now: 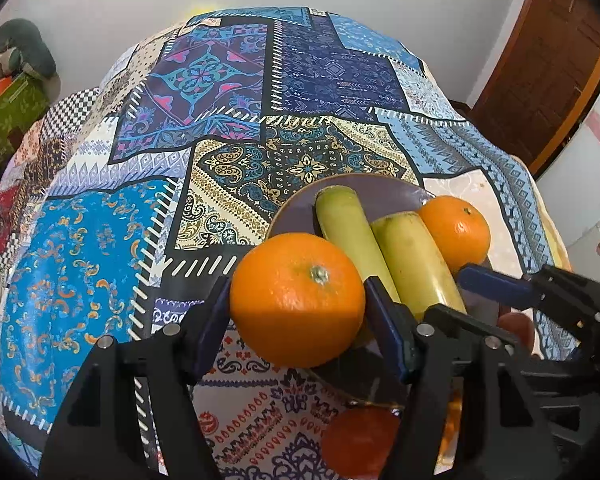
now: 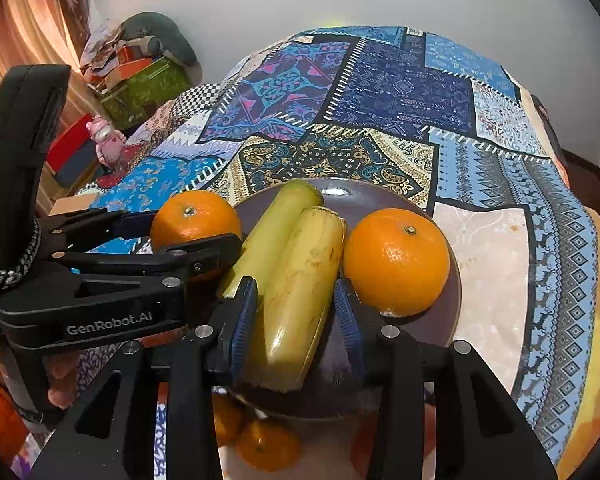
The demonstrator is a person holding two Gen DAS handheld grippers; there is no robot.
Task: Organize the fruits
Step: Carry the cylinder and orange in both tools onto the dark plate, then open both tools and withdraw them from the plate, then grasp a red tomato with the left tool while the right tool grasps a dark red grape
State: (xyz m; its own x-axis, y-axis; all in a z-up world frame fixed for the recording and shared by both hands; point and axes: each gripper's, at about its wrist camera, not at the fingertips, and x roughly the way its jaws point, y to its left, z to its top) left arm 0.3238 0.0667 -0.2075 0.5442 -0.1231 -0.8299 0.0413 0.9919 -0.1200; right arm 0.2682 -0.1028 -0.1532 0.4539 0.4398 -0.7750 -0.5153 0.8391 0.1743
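The left gripper [image 1: 296,300] was clamped on an orange [image 1: 297,300] at the left rim of the dark plate [image 2: 440,332]. The right gripper [image 2: 296,320] straddled a banana [image 2: 300,300] lying on that plate, its left pad touching the peel and its right pad apart, beside a second orange [image 2: 396,261].

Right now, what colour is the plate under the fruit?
Dark purplish brown; the plate shows best in the right wrist view.

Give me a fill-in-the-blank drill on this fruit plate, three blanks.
The left gripper is shut on an ___.
The dark plate holds ___ bananas and a loose orange.
The right gripper, jaws open, straddles one ___.
Missing words: orange; two; banana.
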